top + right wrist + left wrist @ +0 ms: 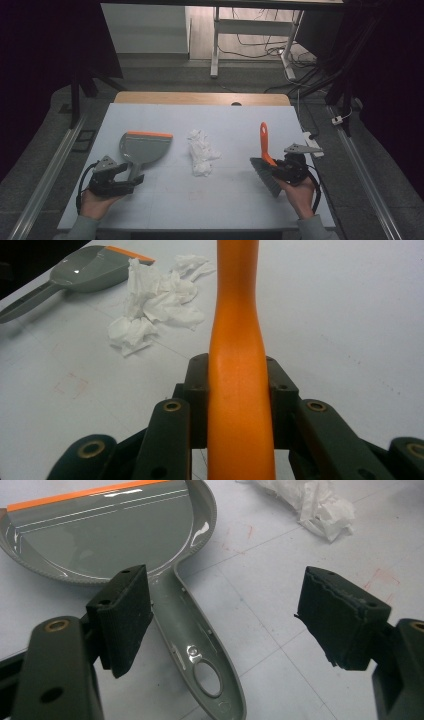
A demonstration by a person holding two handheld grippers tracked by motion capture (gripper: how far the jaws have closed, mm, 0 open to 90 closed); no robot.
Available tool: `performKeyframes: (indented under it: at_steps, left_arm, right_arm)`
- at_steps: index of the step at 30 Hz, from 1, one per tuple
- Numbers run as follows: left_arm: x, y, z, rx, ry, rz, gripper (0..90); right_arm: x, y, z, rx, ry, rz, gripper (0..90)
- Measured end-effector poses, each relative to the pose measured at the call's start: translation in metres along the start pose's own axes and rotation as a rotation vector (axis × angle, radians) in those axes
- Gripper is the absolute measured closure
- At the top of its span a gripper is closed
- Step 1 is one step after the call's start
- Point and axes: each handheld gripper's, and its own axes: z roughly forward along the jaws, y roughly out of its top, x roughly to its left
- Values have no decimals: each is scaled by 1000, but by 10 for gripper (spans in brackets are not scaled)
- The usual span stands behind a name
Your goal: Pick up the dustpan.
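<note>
Brush (265,155) sits in the right claw (286,167) at the right side of the tabletop (230,200): the two black jaws are clamped on its orange handle, which runs up between them in the right gripper view (239,390) and points away toward the far edge, while the dark bristle head hangs at the near left of the claw, just above the surface. The right hand (300,192) comes in from the near edge, wrapped around the claw's body from below. The dustpan (142,147) lies flat at the left, its orange lip on the far side and its grey handle (195,645) reaching back toward the left claw (131,175). That claw stands wide open with the handle lying between its jaws, close by the left pad (125,617) and apart from the right one. The left hand (97,200) holds it low and near level. Crumpled tissue (201,152) lies mid-tabletop between dustpan and brush, apart from both.
</note>
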Motion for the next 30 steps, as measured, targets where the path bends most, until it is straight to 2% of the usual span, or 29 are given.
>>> performKeyframes:
  at_steps: [15,26,30]
  left_arm:
    - [-1,2,-3,1,6,-1,223]
    - [1,4,-2,11,30,-14,223]
    - [-3,9,-3,46,54,-8,223]
  right_arm:
    - [2,0,1,4,-1,-6,702]
    - [2,-1,2,6,-4,-7,702]
    - [3,-1,2,7,-3,-12,702]
